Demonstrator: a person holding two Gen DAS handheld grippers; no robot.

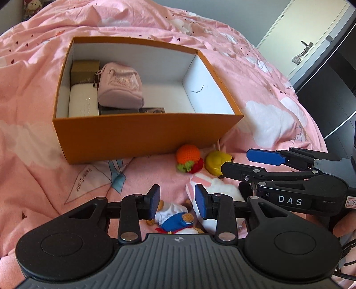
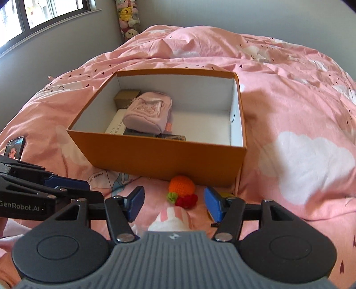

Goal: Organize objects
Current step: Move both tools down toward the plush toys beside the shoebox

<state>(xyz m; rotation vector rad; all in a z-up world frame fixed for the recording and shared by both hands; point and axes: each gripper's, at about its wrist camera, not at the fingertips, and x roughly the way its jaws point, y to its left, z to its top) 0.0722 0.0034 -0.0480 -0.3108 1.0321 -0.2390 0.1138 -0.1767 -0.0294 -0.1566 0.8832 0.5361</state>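
An open orange box [image 1: 142,135] [image 2: 160,153] sits on the pink bed. It holds a pink pouch [image 1: 120,85] [image 2: 146,113], a white case [image 1: 83,102] and a brown box [image 1: 85,69]. In front of it lie a crocheted orange toy [image 1: 189,156] [image 2: 181,186], a yellow toy [image 1: 217,162] and a white-and-pink plush [image 1: 218,186] [image 2: 173,219]. My left gripper [image 1: 178,201] is open just above a small bear doll in blue and white [image 1: 175,216]. My right gripper [image 2: 173,203] is open over the plush; it also shows in the left wrist view [image 1: 235,162].
The pink quilt [image 2: 289,111] is rumpled all around the box. A phone [image 2: 15,149] lies on the bed at the left. A door [image 1: 311,40] and dark furniture stand beyond the bed's right edge. Stuffed toys [image 2: 129,20] hang in the far corner.
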